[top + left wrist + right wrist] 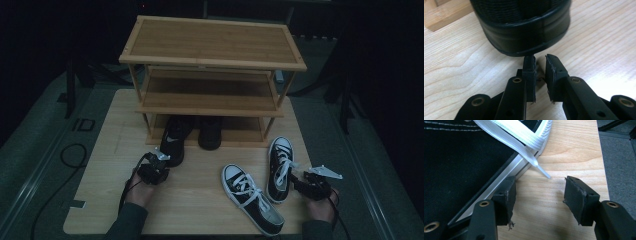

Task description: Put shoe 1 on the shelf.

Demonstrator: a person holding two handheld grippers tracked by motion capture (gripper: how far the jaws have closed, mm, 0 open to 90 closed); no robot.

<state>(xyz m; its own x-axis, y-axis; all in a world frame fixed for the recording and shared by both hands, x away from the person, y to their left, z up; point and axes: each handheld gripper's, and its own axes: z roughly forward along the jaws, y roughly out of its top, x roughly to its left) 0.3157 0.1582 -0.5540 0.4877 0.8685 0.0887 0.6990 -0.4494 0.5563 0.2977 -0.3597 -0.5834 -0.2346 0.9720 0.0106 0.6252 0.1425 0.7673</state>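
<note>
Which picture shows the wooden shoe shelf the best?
The high view: the whole wooden shoe shelf stands at the table's far side, all three levels visible, with two dark shoes on the bottom one. The left gripper view catches just a wooden corner at top left, probably the shelf's.

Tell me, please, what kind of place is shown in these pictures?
Probably a dark recording room or lab, not a home: a wooden table holding a bamboo shoe rack stands on grey floor, with black stand legs around it and a cable on the floor.
</note>
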